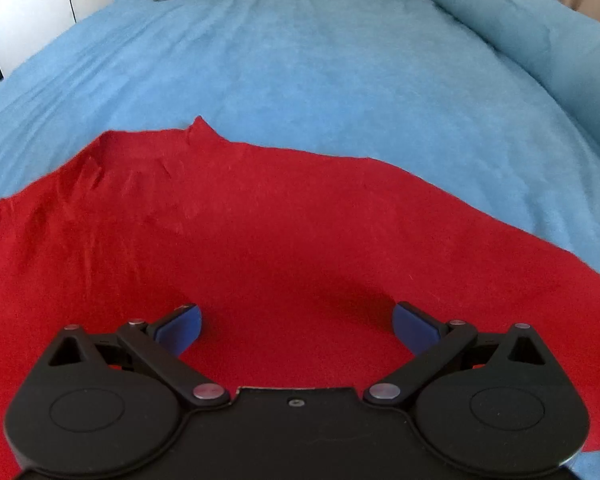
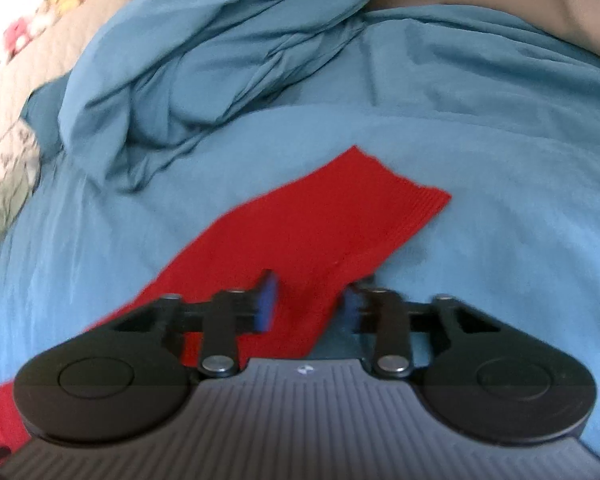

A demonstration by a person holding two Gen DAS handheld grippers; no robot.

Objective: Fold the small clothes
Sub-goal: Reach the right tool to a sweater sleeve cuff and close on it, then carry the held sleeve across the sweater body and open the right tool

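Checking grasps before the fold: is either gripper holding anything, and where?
Left gripper: nothing, open over the red garment. Right gripper straddles its sleeve; a grip cannot be told.

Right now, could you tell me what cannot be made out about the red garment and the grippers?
- Red garment: left wrist view, near edge hidden by the left gripper, sides cut off by the frame.
- Right gripper: right wrist view, motion blur; whether the pads pinch the sleeve is unclear.
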